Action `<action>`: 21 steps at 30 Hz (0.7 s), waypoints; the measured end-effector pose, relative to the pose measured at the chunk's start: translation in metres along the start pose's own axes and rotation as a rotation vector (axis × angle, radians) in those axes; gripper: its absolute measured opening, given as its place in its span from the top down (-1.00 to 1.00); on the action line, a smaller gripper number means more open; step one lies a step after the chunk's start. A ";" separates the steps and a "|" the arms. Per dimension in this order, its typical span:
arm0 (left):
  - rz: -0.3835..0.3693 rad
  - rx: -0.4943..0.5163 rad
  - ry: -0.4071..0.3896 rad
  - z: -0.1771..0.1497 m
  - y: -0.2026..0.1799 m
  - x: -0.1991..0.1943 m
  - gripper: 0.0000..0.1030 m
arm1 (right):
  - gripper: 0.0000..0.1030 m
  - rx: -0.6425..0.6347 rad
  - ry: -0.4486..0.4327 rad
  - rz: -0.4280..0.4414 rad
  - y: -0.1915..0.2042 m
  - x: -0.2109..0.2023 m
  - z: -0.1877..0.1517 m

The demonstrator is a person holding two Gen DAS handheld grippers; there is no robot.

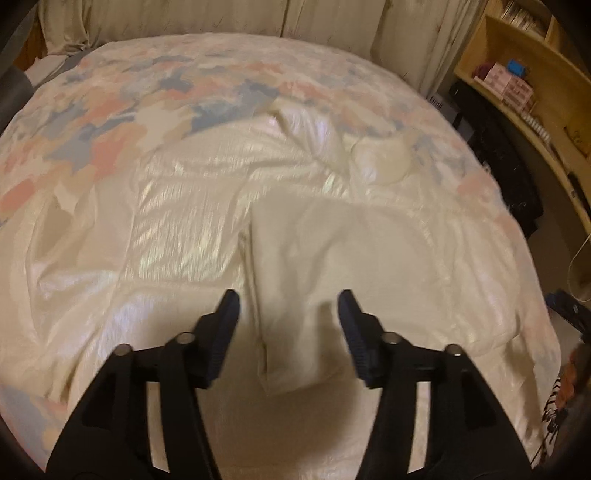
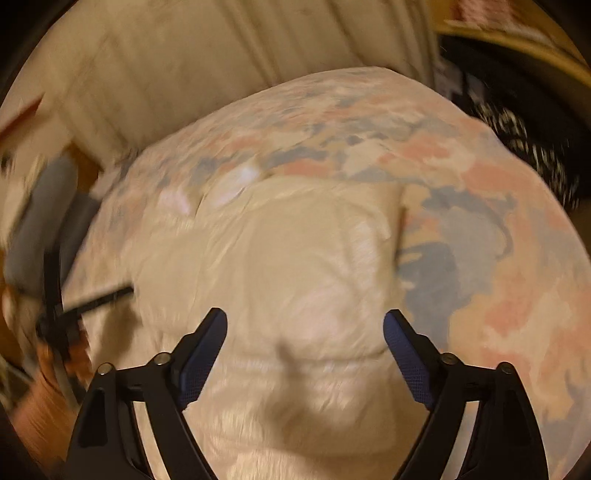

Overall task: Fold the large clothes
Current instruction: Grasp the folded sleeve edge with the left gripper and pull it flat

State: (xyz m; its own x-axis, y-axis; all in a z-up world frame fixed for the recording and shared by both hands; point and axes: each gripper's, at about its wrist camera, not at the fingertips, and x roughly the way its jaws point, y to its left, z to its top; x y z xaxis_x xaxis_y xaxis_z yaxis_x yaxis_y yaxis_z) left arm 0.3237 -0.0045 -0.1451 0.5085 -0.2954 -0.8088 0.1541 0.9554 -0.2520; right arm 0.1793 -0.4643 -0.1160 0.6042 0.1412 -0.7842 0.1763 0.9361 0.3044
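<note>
A large shiny cream garment lies spread on a bed with a pink, blue and beige patterned cover. A matte cream fold of the garment lies over its middle, with the fold's corner between my fingers. My left gripper is open and empty, held above that fold. In the right wrist view the same garment fills the middle, blurred by motion. My right gripper is open and empty above it. A round cream part lies at the garment's far right.
Pale curtains hang behind the bed. A wooden shelf unit with small boxes stands on the right, with dark items below it beside the bed. The right wrist view shows a dark blurred object at the left bed edge.
</note>
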 end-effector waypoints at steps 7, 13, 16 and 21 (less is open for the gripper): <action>0.047 -0.035 0.063 0.039 0.007 0.038 -0.14 | -0.75 0.215 0.027 0.010 -0.069 0.057 0.069; 0.022 -0.092 0.087 0.052 0.008 0.068 0.06 | -0.74 0.388 0.071 0.081 -0.111 0.127 0.075; 0.025 -0.097 0.045 0.053 0.004 0.065 0.65 | -0.66 0.405 0.100 0.131 -0.112 0.149 0.069; 0.074 -0.043 -0.086 0.045 -0.009 0.042 0.79 | 0.53 0.145 0.008 0.043 -0.061 0.140 0.086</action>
State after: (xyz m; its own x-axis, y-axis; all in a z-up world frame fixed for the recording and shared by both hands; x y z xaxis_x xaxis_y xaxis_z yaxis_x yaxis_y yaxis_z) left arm 0.3821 -0.0251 -0.1531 0.5879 -0.2214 -0.7781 0.0781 0.9729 -0.2178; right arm 0.3199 -0.5298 -0.1974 0.6074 0.1836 -0.7729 0.2609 0.8729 0.4123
